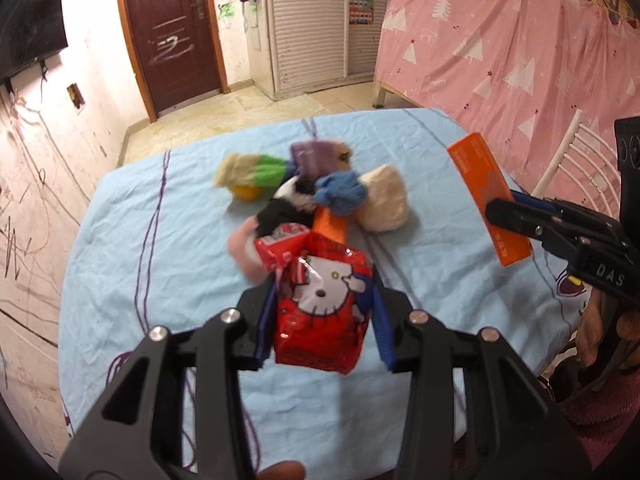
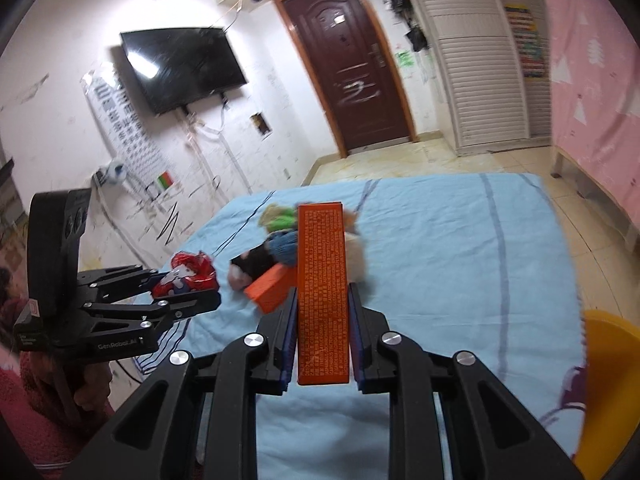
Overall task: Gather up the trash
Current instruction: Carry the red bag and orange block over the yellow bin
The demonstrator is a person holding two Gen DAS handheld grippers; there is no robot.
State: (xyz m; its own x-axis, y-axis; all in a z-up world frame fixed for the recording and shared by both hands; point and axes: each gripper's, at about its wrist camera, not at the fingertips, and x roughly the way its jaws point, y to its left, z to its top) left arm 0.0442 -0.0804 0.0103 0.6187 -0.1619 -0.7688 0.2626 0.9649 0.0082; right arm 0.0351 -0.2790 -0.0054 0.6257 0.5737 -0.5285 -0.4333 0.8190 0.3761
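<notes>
Bed w/ light-blue sheet [image 1: 168, 280], toy pile [image 1: 312, 188] mid-bed beside a second orange box [image 2: 272, 288]. Left hand-held gripper [image 1: 320, 320] clamps red crinkly snack wrapper [image 1: 324, 312] above near edge; right hand-held gripper [image 2: 323, 320] grips long orange cardboard box [image 2: 322, 296] upright, off the sheet.

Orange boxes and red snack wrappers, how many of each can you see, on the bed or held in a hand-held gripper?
Orange boxes: 2, one clamped in the right hand-held gripper, one lying on the bed.
Red snack wrappers: 1, clamped in the left hand-held gripper.
Total: 3
</notes>
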